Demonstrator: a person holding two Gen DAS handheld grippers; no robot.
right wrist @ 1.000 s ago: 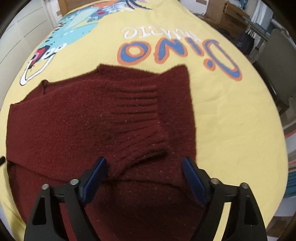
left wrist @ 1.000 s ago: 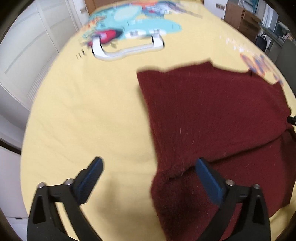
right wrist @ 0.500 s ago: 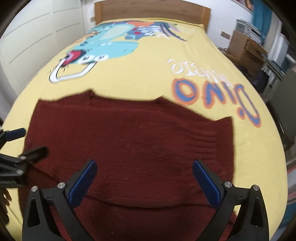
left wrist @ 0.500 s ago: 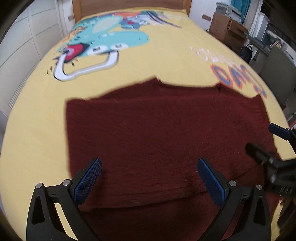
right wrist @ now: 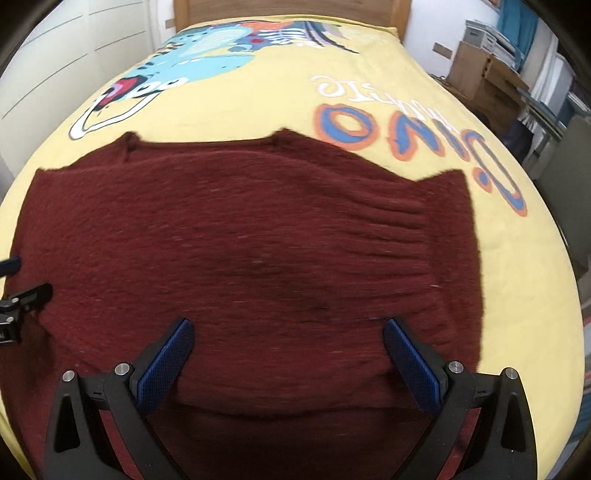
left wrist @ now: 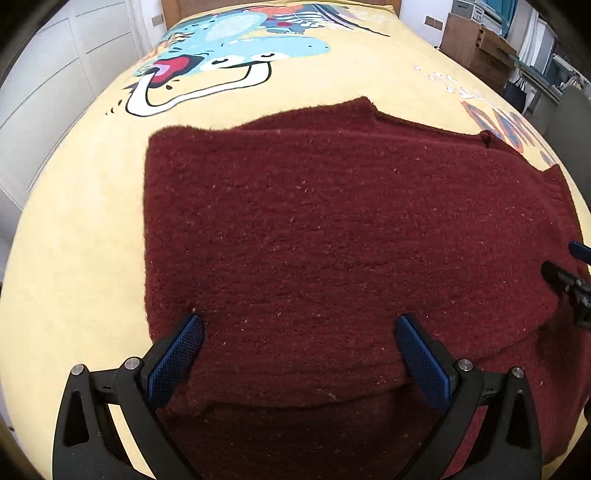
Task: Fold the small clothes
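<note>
A dark red knitted sweater (left wrist: 332,221) lies flat on the yellow bedspread (left wrist: 74,221), with one layer folded over and its edge (left wrist: 295,402) running across near me. My left gripper (left wrist: 297,325) hangs open just above the sweater's left part, nothing between its pads. My right gripper (right wrist: 288,326) is wide open over the sweater (right wrist: 240,240), to the left of the ribbed cuff (right wrist: 399,236). Each gripper shows at the edge of the other's view: the right gripper (left wrist: 569,280) and the left gripper (right wrist: 18,295).
The bedspread (right wrist: 424,74) carries a cartoon dinosaur print (left wrist: 229,55) and orange-blue lettering (right wrist: 351,125). White wardrobe doors (left wrist: 55,74) stand on the left. A wooden headboard (right wrist: 288,11) is at the far end, with cardboard boxes (right wrist: 480,77) and shelves on the right.
The left gripper moved from the sweater's left edge to over its body and sank lower. The right gripper's jaws widened and it shifted left, off the ribbed cuff.
</note>
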